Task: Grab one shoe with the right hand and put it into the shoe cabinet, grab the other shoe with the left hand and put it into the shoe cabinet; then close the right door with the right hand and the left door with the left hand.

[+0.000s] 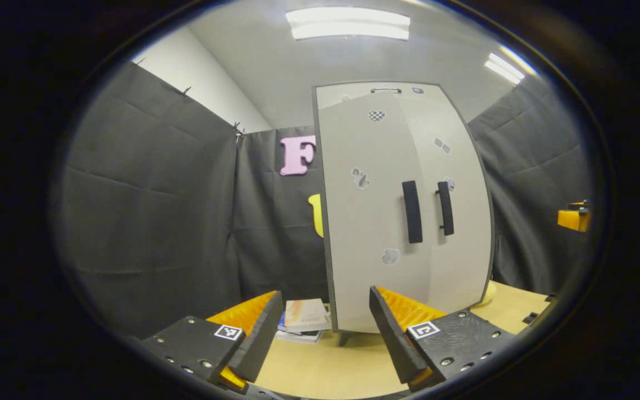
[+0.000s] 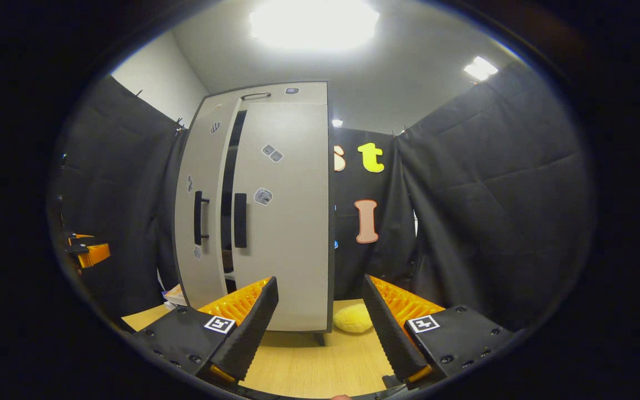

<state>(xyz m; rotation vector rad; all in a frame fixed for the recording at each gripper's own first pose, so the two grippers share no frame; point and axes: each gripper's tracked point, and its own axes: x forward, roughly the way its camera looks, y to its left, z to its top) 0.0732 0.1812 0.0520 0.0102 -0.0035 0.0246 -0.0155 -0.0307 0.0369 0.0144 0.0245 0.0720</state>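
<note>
1. Dark quilted cloth point(image 1: 153, 211) hangs as the booth's walls on the sides and back, creased in broad panels.
2. Above the cloth, a plain white wall point(image 1: 198, 83) rises to a pale grey ceiling point(image 2: 398, 72).
3. Long rectangular ceiling lights point(image 1: 348, 23) glow overhead; in the right gripper view one lamp point(image 2: 314, 19) blooms into a bright blur.
4. A light wooden tabletop point(image 2: 309, 361) spreads below.
5. A small stack of books point(image 1: 304, 321) lies on it.
6. A soft yellow rounded object point(image 2: 353, 318) rests on the tabletop.
</note>
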